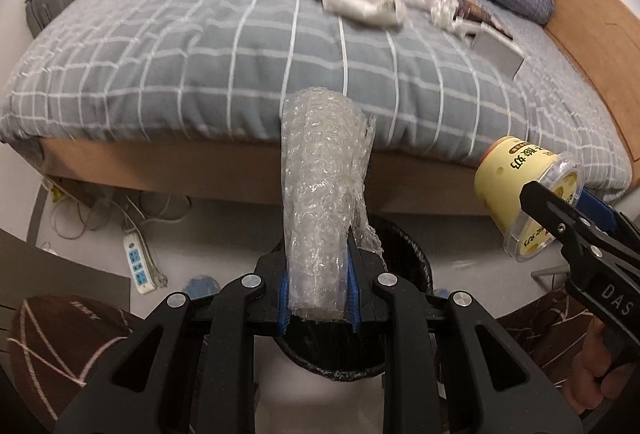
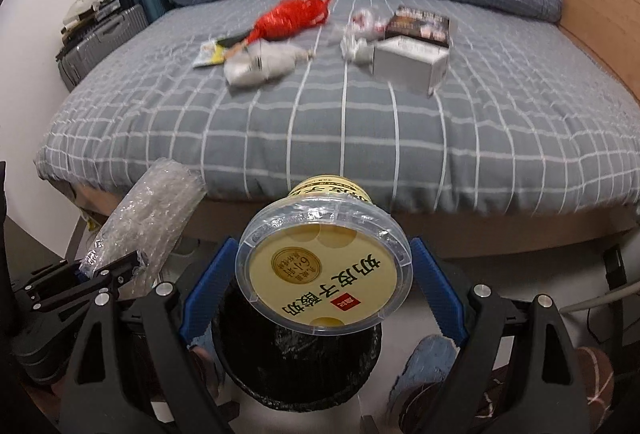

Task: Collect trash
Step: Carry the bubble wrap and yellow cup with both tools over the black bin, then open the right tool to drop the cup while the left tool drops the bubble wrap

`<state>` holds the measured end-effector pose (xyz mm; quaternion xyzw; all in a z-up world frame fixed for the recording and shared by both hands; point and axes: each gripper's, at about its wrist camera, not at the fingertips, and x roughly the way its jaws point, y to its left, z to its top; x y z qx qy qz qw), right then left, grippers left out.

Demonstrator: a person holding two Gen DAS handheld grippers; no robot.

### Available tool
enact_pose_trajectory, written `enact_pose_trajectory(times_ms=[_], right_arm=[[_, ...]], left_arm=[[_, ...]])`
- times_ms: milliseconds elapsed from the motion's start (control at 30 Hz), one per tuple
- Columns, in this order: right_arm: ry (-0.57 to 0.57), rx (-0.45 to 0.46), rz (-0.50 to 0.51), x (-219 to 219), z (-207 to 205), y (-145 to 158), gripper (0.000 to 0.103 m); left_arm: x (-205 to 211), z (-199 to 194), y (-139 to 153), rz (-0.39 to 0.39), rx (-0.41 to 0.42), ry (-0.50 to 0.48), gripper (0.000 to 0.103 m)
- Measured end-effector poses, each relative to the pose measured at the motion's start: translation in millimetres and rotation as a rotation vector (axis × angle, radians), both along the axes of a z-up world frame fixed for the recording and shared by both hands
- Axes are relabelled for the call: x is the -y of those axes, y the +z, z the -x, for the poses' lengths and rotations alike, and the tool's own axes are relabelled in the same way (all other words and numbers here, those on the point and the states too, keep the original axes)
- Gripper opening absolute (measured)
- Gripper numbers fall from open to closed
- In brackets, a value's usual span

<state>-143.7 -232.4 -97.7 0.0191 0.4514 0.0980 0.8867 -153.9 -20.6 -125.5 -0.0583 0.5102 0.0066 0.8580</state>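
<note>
item one, roll of bubble wrap (image 1: 324, 194): clear, knobbly, soft and springy, judged very light; pinched near its lower end between the blue-padded fingers of the left gripper (image 1: 318, 294), which are drawn close on it, the roll standing up and out over the black bin (image 1: 416, 262) on the floor; it will likely crush rather than slip, so a hold low on the roll suits. item two, yoghurt tub (image 2: 324, 266): pale yellow, round, stiff thin plastic with a clear smooth lid and printed label, probably light and somewhat slippery; held across its body by the right gripper (image 2: 324, 286), fingers spread wide around it, lid facing the camera, directly above the bin's mouth; best gripped across the body below the rim. remaining lots on the bed (image 2: 280, 138), a grey quilt with white grid lines: red plastic bag (image 2: 296, 14), crumpled and limp; white crumpled paper (image 2: 260, 64), soft; small white cardboard box (image 2: 408, 64), rigid with square edges; a yellow-and-white wrapper (image 2: 208, 54), flat. all lie well apart from the bin, toward the far half of the bed
</note>
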Motion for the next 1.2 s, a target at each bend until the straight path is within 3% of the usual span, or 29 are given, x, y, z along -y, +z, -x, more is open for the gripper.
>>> enact_pose_trajectory(times_ms=[633, 1133, 1200], right_arm=[[0.006, -0.236, 0.03, -14.2, -30.3, -113.1, 0.084], [0.08, -0.294, 0.026, -48.7, -43.6, -135.6, 0.085], [0.078, -0.296, 0.029, -45.4, -43.0, -136.9, 0.092]], left_arm=[[-12.6, -34.2, -98.0, -0.008, -0.191, 0.006, 0.02], [-47.9, -27.2, -108.7, -0.021, -0.225, 0.064, 0.02], [-42.6, -28.7, -108.6, -0.024, -0.225, 0.05, 0.02]])
